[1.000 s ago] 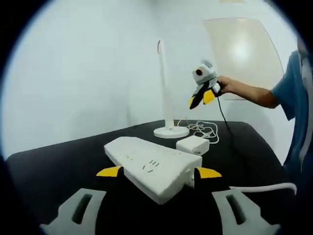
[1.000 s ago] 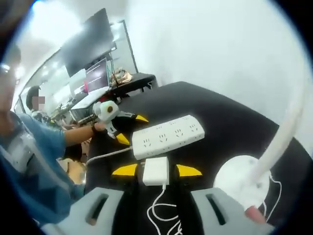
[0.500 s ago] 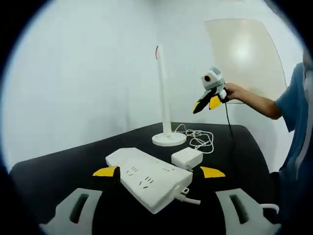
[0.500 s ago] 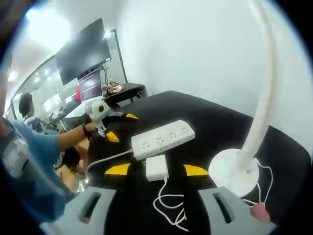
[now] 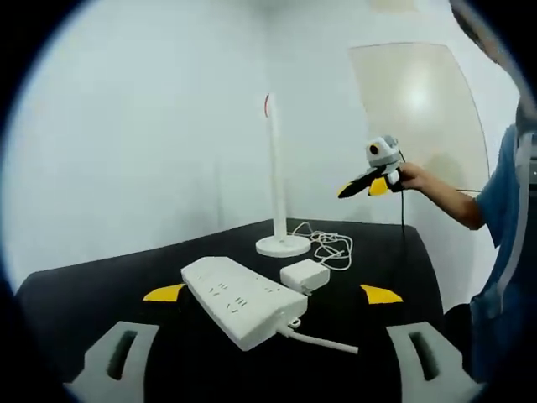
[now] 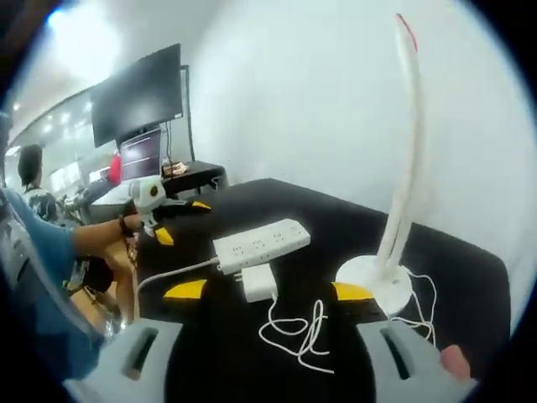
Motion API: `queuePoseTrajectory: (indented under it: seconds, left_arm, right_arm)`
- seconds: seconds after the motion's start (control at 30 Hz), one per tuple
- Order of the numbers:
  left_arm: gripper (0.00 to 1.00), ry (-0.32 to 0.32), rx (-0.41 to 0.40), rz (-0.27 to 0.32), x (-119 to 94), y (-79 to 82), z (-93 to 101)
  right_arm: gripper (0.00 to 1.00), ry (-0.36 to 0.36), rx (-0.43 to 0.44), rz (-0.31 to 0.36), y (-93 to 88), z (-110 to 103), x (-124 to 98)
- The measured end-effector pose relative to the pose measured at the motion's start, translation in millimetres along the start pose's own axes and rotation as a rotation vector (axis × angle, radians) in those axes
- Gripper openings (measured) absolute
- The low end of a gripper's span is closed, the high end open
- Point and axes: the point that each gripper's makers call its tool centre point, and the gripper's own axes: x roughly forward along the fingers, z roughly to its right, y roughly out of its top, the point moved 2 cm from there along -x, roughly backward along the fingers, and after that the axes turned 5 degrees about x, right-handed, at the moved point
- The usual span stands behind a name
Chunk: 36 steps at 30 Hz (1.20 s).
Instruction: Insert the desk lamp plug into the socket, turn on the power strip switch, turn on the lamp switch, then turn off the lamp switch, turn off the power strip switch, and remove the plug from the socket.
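On the black tabletop (image 5: 101, 285), the long white plastic power strip (image 5: 242, 299) is lying at about six o'clock in the left gripper view, with the small white square plug adapter (image 5: 304, 275) resting just beside its far end rather than seated in a socket; the coiled white cord (image 5: 329, 248) is trailing off at one o'clock toward the round base of the slim white desk lamp (image 5: 274, 189). Both cameras are pulling back and up compared with a second ago; the strip is sitting farther from the left gripper (image 5: 273, 294) than it did, and the lamp stem is now showing full height in the right gripper view. The left gripper is spread wide, gripping nothing; the right gripper (image 6: 268, 290) is likewise parted and empty, with the adapter (image 6: 258, 283) lying between and beyond its yellow tips and the strip (image 6: 260, 244) at eleven o'clock. The lamp (image 6: 401, 168) is looking unlit; judging by this, the plug is out and the hands are retreating, so either the sequence is finished or not begun.
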Motion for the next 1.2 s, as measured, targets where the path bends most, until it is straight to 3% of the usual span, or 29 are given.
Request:
queuePoseTrajectory:
  seconds: [0.2, 0.43, 0.6, 0.8, 0.97, 1.2]
  left_arm:
    - [0.80, 0.017, 0.005, -0.014, -6, -0.9, 5.0]
    - [0.80, 0.035, 0.002, 0.004, -13, -0.6, 5.5]
    - [0.81, 0.053, 0.000, 0.004, -17, -3.0, 16.5]
    - [0.82, 0.084, -0.018, 0.023, -25, -6.1, 26.9]
    - [0.86, 0.117, -0.033, 0.016, -28, -17.9, 16.7]
    - [0.89, 0.138, -0.022, 0.018, -30, -15.7, 20.1]
  right_arm:
    - [0.65, -0.022, 0.014, 0.013, -19.1, 2, -5]
    - [0.70, -0.080, 0.027, 0.054, -29.2, 11, -17]
    - [0.75, -0.116, 0.081, 0.186, -25.3, 17, -34]
    - [0.84, -0.145, 0.098, 0.253, -31.1, 23, -48]
    - [0.84, -0.158, 0.127, 0.247, -52.8, 24, -55]
    - [0.84, -0.182, 0.142, 0.272, -75.7, 31, -66]
